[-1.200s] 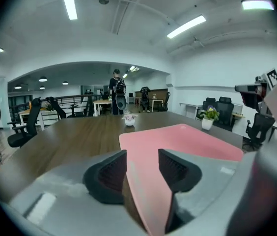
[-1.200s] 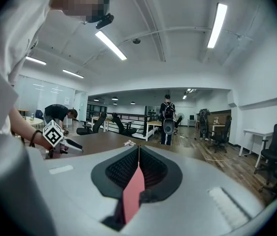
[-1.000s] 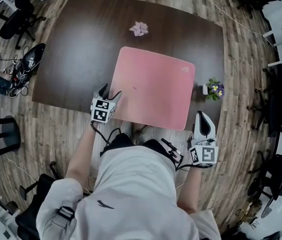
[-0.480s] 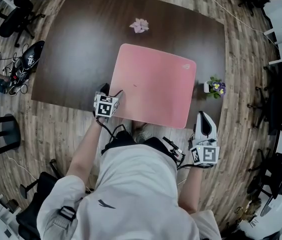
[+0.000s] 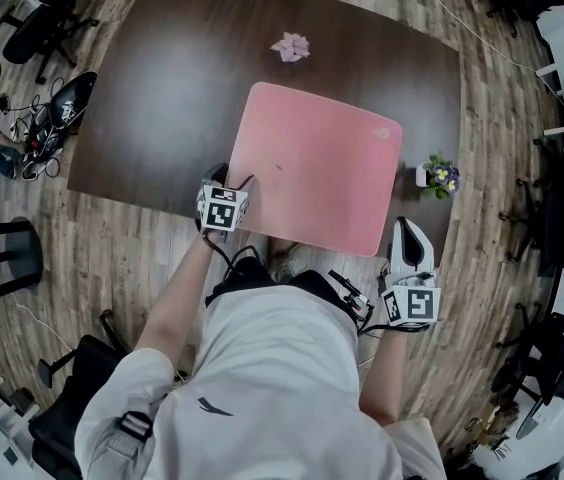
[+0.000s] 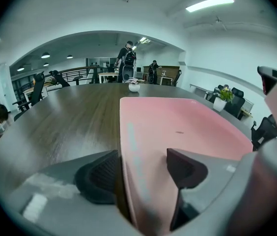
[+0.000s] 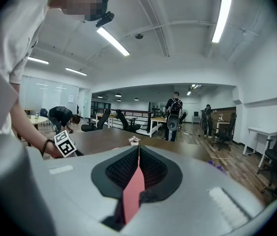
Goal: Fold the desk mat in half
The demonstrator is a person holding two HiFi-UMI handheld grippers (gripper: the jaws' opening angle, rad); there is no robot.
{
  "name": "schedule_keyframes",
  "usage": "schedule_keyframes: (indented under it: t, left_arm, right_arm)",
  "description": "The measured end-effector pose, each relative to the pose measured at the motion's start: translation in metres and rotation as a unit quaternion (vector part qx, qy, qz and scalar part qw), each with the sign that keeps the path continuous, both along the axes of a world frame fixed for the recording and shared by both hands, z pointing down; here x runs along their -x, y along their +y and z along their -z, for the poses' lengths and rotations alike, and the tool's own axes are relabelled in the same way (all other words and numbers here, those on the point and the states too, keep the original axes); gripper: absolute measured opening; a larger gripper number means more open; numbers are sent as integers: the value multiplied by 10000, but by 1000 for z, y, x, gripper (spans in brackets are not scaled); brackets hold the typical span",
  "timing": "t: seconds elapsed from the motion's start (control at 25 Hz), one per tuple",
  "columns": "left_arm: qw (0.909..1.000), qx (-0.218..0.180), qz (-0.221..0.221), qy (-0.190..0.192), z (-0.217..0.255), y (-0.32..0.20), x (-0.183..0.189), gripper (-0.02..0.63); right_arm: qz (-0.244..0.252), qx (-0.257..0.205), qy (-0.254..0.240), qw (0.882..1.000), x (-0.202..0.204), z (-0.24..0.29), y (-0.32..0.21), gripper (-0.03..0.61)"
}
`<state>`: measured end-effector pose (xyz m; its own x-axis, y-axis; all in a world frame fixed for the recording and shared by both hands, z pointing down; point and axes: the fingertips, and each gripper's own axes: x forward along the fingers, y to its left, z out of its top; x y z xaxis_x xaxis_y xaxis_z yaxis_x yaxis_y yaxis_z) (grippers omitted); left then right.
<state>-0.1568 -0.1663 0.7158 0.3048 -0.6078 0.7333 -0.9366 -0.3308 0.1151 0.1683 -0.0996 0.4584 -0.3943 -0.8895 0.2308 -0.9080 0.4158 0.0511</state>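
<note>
Now | left gripper (image 6: 143, 170) closing astride desk mat (image 6: 182, 124) | right gripper (image 7: 137, 168) pinches it unseen overhead

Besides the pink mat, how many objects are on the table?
2: a pink flower near the far edge, a flower pot at the right edge beside the desk mat. None seems hidden.

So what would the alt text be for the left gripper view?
The left claw is closing its jaws around the near corner of a pink mat, not yet pinching it. The mat lies on a dark wooden table.
</note>
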Motion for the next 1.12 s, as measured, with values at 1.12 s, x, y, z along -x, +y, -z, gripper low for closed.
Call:
schedule_keyframes:
  t: [1.12]
  left_arm:
    - [9978,95,648,126,5,-7,1,191]
  right_arm:
    - [61,162,-41,9998,14,-9,-1,11]
